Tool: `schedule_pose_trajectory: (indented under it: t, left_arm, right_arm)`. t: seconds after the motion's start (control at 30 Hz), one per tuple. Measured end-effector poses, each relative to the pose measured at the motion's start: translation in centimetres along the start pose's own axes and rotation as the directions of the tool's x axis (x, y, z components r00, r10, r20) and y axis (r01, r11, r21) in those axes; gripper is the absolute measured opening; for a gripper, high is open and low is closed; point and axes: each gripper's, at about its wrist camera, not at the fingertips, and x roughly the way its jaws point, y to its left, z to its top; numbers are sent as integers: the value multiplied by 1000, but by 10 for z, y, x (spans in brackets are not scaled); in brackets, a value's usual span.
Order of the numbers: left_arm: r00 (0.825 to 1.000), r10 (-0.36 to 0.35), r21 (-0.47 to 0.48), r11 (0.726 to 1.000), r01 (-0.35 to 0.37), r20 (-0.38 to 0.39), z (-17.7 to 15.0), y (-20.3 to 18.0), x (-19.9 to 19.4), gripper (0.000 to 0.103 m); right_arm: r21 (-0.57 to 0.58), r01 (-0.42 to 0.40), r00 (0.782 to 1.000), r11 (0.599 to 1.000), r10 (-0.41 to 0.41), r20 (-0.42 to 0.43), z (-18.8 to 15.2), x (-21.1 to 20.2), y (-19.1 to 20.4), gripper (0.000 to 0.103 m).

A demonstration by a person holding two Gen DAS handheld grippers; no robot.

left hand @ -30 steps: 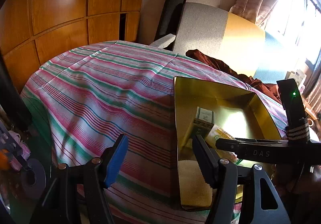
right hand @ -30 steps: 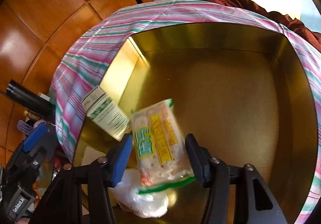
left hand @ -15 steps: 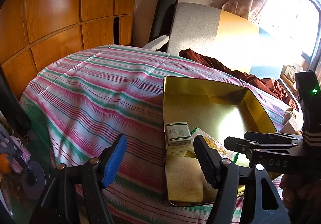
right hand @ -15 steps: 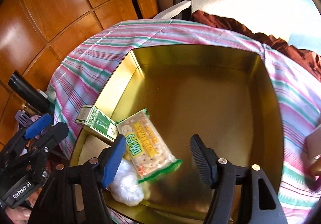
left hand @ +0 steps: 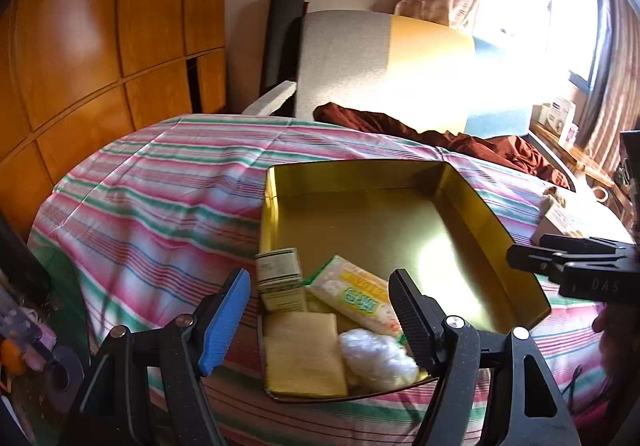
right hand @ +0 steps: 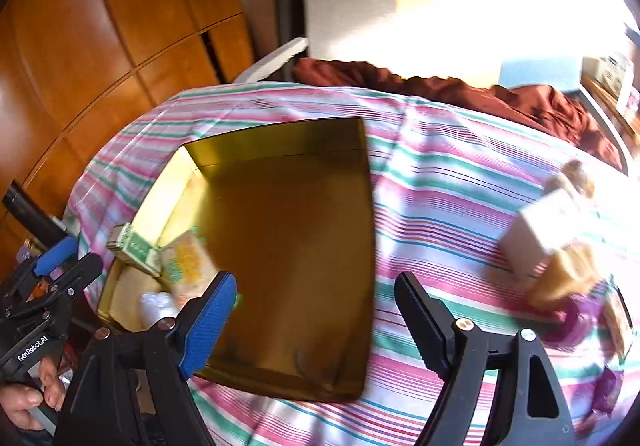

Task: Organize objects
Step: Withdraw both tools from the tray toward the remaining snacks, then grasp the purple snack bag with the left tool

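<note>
**Both claws spread and empty over the gold tin**

A gold tin tray (left hand: 476,218) lies on a bed covered with a striped sheet (left hand: 160,206) of pink, green and white. Four things sit crowded in the tray's near corner: a small green-and-white box (left hand: 280,278) against the left wall, a cracker packet (left hand: 356,296) with yellow and green print lying beside it, a folded yellow cloth (left hand: 302,354) at the front, and a crumpled clear plastic bag (left hand: 376,356) just beside the cloth. The rest of the tray floor is bare.

The left claw (left hand: 320,314) hovers over that corner, its jaws opening, with nothing pinched between them. The right claw (right hand: 316,318) hangs above the tray's right edge, its jaws also opening and spread wide, holding nothing.

To the right of the tray, on the sheet, lie a pale box (right hand: 536,234) and a doll with blond hair and purple clothes (right hand: 576,298), both blurred. A dark red blanket (left hand: 460,142) is bunched at the bed's far side.
</note>
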Motion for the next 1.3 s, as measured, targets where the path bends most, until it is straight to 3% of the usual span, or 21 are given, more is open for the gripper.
schedule_pose_trajectory:
  t: [0.27,0.47,0.6,0.73,0.87,1.0,1.07,1.17,1.3]
  left_arm:
    - [997,-81,105,991,82,-14,6,-50,3,73]
    - [985,-168,207,963,171,-33,9,-99,8,73]
    - [969,-236,262,933,245,-67,8,-136,15,73]
    - [945,-304,315,891,327,-119,3,-175,24,73]
    - [914,-362,349,846,404,-182,-3,-215,34,72]
    - [857,-443,351,784,513,-263,-8,-257,43,67]
    - [810,-490,336,741,582,-322,-11,-278,48,65]
    - [724,-545,278,683,676,-423,-15,-316,59,58]
    - [642,-573,241,621,746,-510,-21,-369,64,52]
  right_arm:
    - [178,147,988,973,-152,17,-19,-46,-103,83]
    - [317,295,952,901,-304,-23,-41,-85,-185,83]
    - [430,348,929,833,-367,-41,-58,-113,-235,83]
    - [549,342,923,763,-383,-42,-75,-135,-271,84]
    - [563,350,918,748,-395,-45,-85,-145,-283,84]
    - [589,342,917,733,-398,-36,-97,-150,-293,84]
    - [614,330,915,717,-404,-20,-102,-156,-298,84]
    - [617,330,911,714,-412,-10,-105,-163,-302,84]
    - [602,343,904,721,-427,-2,-109,-170,-303,84]
